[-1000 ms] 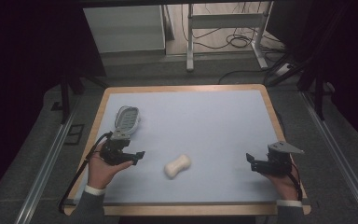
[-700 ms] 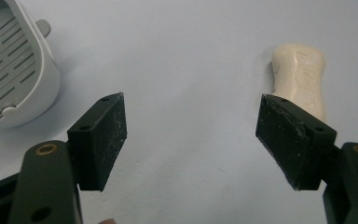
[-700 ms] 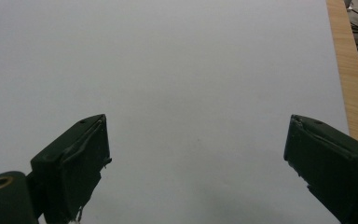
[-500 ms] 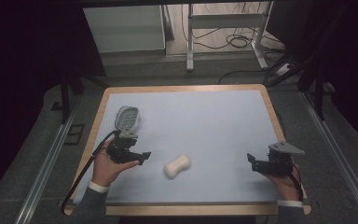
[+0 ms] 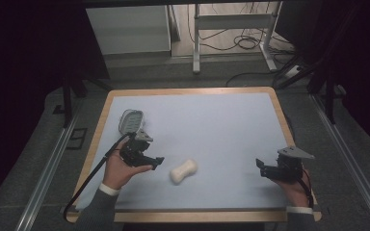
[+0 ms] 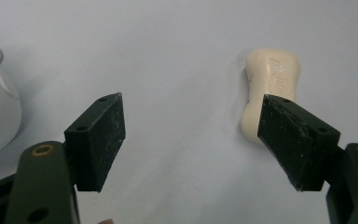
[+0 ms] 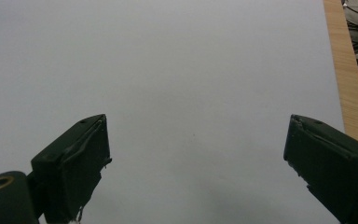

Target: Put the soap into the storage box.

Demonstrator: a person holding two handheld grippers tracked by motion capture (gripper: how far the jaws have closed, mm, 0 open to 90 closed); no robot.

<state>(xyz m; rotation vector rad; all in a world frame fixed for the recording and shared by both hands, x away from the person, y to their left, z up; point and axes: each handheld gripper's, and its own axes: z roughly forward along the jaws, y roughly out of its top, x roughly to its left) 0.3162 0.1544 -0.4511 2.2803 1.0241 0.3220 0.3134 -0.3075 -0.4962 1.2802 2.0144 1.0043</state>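
Two hand-held grippers over a desk, a soap between them.

The left hand-held gripper [image 5: 158, 161] and right hand-held gripper [image 5: 259, 163] both gape wide, empty. The soap [image 5: 183, 171] lies just beside the left one; farther back, a white dish [image 5: 130, 120] sits on the desk [image 5: 221, 120].

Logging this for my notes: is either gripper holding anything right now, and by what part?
Nothing is held. The left gripper and right gripper are both open, and the soap lies untouched.
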